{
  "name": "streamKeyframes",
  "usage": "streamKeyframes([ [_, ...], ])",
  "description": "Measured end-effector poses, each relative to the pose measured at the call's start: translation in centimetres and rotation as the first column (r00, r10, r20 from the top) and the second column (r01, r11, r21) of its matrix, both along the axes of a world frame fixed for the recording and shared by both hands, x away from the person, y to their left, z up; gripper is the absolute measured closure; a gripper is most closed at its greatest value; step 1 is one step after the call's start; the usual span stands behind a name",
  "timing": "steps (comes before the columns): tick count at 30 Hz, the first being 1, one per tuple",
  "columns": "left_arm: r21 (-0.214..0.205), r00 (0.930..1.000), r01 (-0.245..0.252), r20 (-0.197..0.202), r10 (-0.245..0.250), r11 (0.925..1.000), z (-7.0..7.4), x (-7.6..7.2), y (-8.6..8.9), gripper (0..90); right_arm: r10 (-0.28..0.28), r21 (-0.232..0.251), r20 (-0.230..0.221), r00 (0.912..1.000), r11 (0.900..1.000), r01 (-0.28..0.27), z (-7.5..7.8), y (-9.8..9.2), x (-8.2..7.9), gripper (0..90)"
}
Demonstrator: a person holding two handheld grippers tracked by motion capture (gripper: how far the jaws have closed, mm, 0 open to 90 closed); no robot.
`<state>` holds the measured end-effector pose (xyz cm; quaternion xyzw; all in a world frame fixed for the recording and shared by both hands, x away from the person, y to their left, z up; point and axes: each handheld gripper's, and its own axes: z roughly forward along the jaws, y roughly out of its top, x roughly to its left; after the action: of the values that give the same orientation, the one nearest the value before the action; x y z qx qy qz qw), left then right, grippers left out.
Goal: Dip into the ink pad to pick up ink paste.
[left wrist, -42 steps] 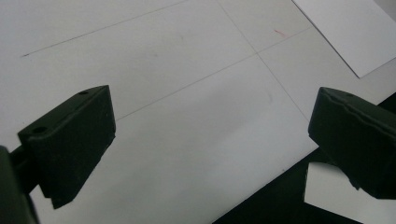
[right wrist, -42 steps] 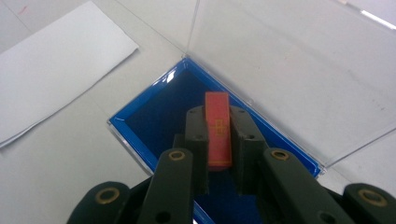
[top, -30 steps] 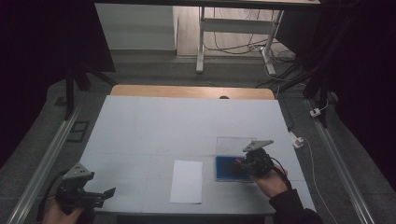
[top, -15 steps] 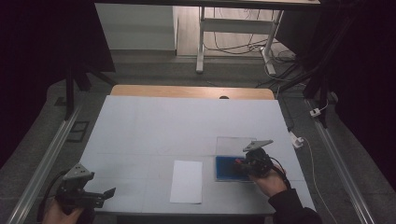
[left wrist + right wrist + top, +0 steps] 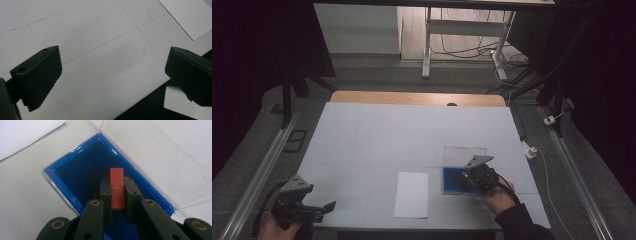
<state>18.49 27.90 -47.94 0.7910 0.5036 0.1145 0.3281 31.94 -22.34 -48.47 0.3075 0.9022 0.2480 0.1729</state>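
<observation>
Jaws of your right gripper (image 5: 117,195) pinch a red card (image 5: 117,188) over the blue-lined case (image 5: 75,172); left gripper (image 5: 112,77) gapes wide, empty, white sheet (image 5: 186,16) at its 1 o'clock.

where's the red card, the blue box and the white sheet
red card (image 5: 117,185), right gripper view, its upper face between the jaws
blue box (image 5: 82,173), right gripper view, its dark floor
white sheet (image 5: 412,194), high view, its middle

The red card (image 5: 117,188) bears gold markings too small to read.
</observation>
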Motion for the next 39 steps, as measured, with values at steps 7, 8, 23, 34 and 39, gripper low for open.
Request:
streamKeyframes([
  [7,0.001,1.0,0.001,0.001,-0.001,1.0,0.0,0.0,0.0,1.4,-0.033,0.123,-0.079,0.9963,0.9915,0.043,-0.2,-1.4,1.0,80.0],
  [8,0.001,1.0,0.001,0.001,-0.001,1.0,0.0,0.0,0.0,1.4,-0.04,0.136,-0.091,0.9951,0.9893,0.052,-0.2,-1.6,1.1,80.0],
  [23,-0.006,1.0,-0.001,0.0,0.001,1.0,0.0,0.0,0.1,1.3,-0.037,0.12,-0.075,0.9965,0.9917,0.045,0.1,-1.4,1.0,79.4],
  [34,-0.009,1.0,-0.002,-0.001,0.002,1.0,0.0,0.0,0.1,1.3,-0.049,0.172,-0.06,0.997,0.9833,0.059,0.8,-1.6,0.7,79.2],
  [39,-0.01,1.0,-0.003,0.0,0.003,0.9999,0.0,0.0,0.1,1.3,-0.037,0.177,-0.055,0.9978,0.9831,0.046,1.1,-1.6,0.5,79.2],
])
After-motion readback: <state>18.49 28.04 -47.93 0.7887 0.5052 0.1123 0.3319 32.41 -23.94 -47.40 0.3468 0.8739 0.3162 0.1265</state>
